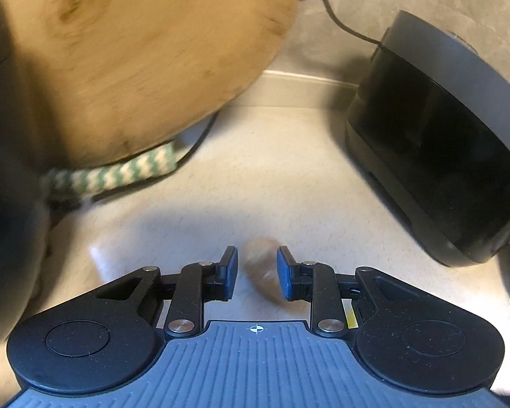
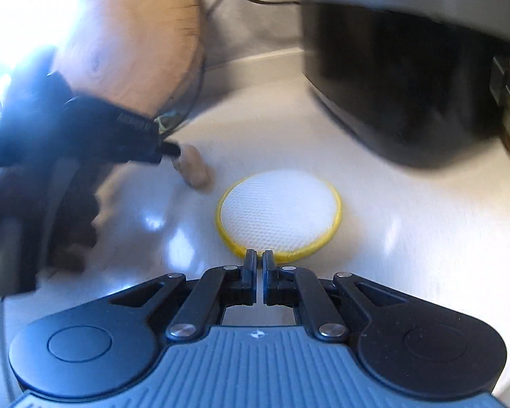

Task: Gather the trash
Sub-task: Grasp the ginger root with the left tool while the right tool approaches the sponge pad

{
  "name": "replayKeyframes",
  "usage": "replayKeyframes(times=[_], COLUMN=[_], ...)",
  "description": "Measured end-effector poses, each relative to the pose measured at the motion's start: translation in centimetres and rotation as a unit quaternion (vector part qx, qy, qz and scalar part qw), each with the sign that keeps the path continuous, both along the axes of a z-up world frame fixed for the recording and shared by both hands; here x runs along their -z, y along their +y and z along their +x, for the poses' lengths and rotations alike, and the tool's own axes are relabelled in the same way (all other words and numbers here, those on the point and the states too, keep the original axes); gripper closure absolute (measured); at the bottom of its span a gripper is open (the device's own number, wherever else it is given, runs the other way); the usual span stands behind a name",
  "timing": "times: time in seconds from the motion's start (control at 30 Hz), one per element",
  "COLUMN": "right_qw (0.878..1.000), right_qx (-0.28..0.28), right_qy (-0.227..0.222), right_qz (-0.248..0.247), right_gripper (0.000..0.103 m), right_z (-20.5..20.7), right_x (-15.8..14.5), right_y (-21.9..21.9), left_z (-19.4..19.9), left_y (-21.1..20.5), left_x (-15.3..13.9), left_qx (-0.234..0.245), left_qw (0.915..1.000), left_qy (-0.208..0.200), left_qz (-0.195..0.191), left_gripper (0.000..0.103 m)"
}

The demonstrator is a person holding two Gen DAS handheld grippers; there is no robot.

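A small tan, peanut-shaped piece of trash (image 1: 260, 270) lies on the white counter between the open fingers of my left gripper (image 1: 257, 258); the jaws stand on either side of it, apart from it. In the right wrist view the same piece (image 2: 194, 166) lies by the left gripper's fingertips (image 2: 170, 149). My right gripper (image 2: 259, 255) is shut and empty, its tips at the near rim of a round white mesh pad with a yellow edge (image 2: 278, 212).
A round wooden board (image 1: 125, 54) leans at the back left, with a green-and-white zigzag cloth (image 1: 119, 173) under it. A black appliance (image 1: 442, 142) stands at the right, with cables against the wall behind. The board (image 2: 132, 40) and appliance (image 2: 408, 78) also show in the right wrist view.
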State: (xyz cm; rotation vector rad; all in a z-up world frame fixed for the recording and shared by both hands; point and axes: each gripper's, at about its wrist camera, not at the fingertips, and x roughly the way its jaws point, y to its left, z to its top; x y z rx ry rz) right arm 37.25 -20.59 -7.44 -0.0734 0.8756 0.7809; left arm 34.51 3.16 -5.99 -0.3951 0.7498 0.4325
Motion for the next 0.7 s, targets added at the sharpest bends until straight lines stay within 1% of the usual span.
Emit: replayKeyframes(times=[0.07, 0.1, 0.17, 0.23, 0.27, 0.3, 0.33, 0.37, 0.4, 0.47, 0.5, 0.6, 0.7], right_qw=[1.0, 0.999, 0.998, 0.997, 0.997, 0.996, 0.996, 0.995, 0.995, 0.994, 0.994, 0.992, 0.992], right_qx=[0.015, 0.022, 0.037, 0.053, 0.06, 0.066, 0.072, 0.076, 0.079, 0.087, 0.091, 0.1, 0.1], right_qy=[0.021, 0.029, 0.041, 0.046, 0.046, 0.045, 0.044, 0.043, 0.043, 0.042, 0.043, 0.048, 0.049], right_qz=[0.01, 0.015, 0.024, 0.029, 0.031, 0.033, 0.035, 0.037, 0.04, 0.046, 0.05, 0.062, 0.061], right_gripper=[0.099, 0.098, 0.097, 0.093, 0.087, 0.079, 0.076, 0.069, 0.063, 0.056, 0.054, 0.053, 0.053], right_z=[-0.7, -1.0, -1.5, -1.8, -1.9, -2.0, -2.2, -2.2, -2.3, -2.4, -2.3, -2.9, -3.3], right_x=[0.6, 0.9, 1.4, 1.7, 1.8, 1.8, 1.8, 1.8, 1.8, 1.6, 1.6, 1.6, 1.6], right_y=[-1.2, -1.6, -2.5, -3.1, -3.5, -3.7, -4.0, -4.2, -4.3, -4.8, -4.8, -6.0, -5.6], left_z=[1.3, 1.9, 3.1, 3.9, 4.0, 4.0, 4.0, 3.9, 3.6, 2.8, 2.3, 1.2, 0.9], left_y=[-0.5, -1.0, -1.7, -2.2, -2.3, -2.0, -1.7, -1.5, -1.6, -2.0, -2.2, -2.7, -2.6], left_x=[0.2, 0.2, 0.7, 1.3, 1.5, 1.7, 1.9, 1.9, 2.0, 1.9, 1.9, 2.0, 2.3], left_qx=[0.012, 0.021, 0.039, 0.051, 0.052, 0.055, 0.06, 0.061, 0.063, 0.08, 0.092, 0.124, 0.136], left_qw=[0.9997, 0.999, 0.9957, 0.9907, 0.9892, 0.9899, 0.9917, 0.9928, 0.993, 0.992, 0.9906, 0.9856, 0.9836], left_qy=[0.007, 0.009, 0.026, 0.047, 0.054, 0.054, 0.055, 0.057, 0.057, 0.05, 0.046, 0.043, 0.042], left_qz=[0.02, 0.039, 0.079, 0.117, 0.126, 0.119, 0.099, 0.087, 0.081, 0.085, 0.09, 0.106, 0.11], left_gripper=[0.069, 0.068, 0.066, 0.066, 0.062, 0.061, 0.06, 0.061, 0.061, 0.062, 0.062, 0.062, 0.063])
